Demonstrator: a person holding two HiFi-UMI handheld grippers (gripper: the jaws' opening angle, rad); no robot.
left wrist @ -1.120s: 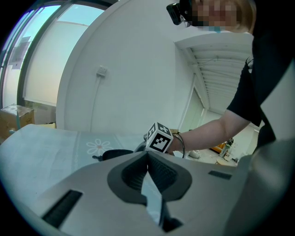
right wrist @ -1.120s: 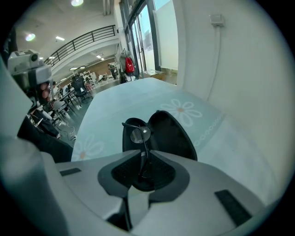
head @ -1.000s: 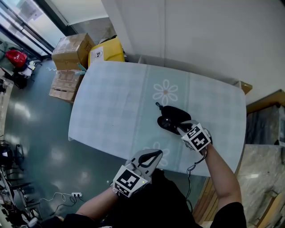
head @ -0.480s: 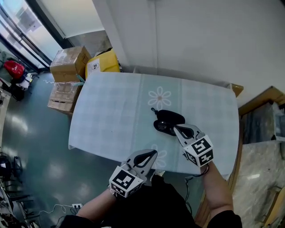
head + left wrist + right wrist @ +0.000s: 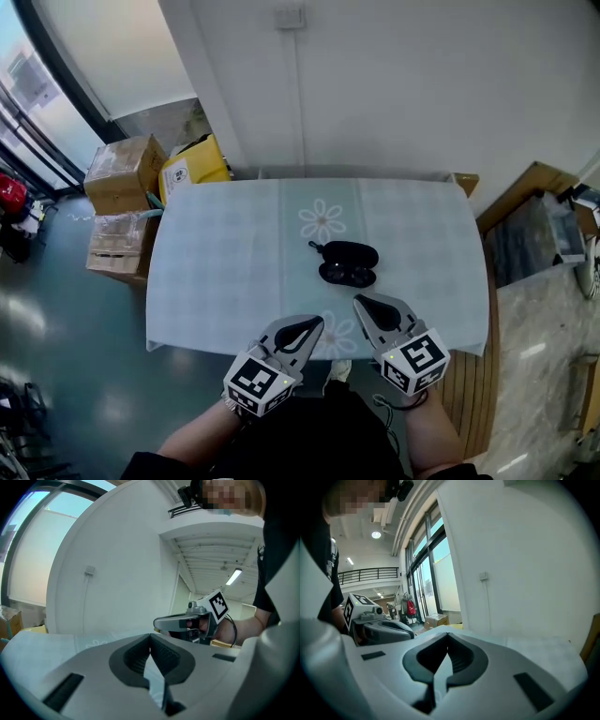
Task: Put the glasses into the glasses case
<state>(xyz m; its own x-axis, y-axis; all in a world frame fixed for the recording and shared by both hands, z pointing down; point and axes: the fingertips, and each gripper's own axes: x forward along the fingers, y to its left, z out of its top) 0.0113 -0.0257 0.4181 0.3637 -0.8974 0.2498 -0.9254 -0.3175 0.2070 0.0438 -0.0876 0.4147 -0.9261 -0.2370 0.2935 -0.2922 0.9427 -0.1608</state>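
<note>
A black glasses case (image 5: 349, 254) lies on the pale blue flowered tablecloth (image 5: 225, 272), right of the table's middle. Its near part (image 5: 344, 275) shows two dark rounded shapes that look like the glasses; I cannot tell them apart from the case. My left gripper (image 5: 314, 324) hovers over the table's near edge, shut and empty. My right gripper (image 5: 360, 302) hangs just to its right, a little short of the case, also shut and empty. In the left gripper view the jaws (image 5: 150, 637) meet, with the right gripper (image 5: 187, 623) beyond them. In the right gripper view the jaws (image 5: 448, 637) meet too.
Cardboard boxes (image 5: 122, 173) and a yellow box (image 5: 194, 167) stand on the floor at the table's far left corner. A wooden bench (image 5: 530, 187) stands to the right. A white wall (image 5: 375, 84) runs along the table's far edge.
My right gripper has drawn back from the case toward the table's near edge. The head view has lifted, so the table looks farther off. The left gripper has stayed near the front edge.
</note>
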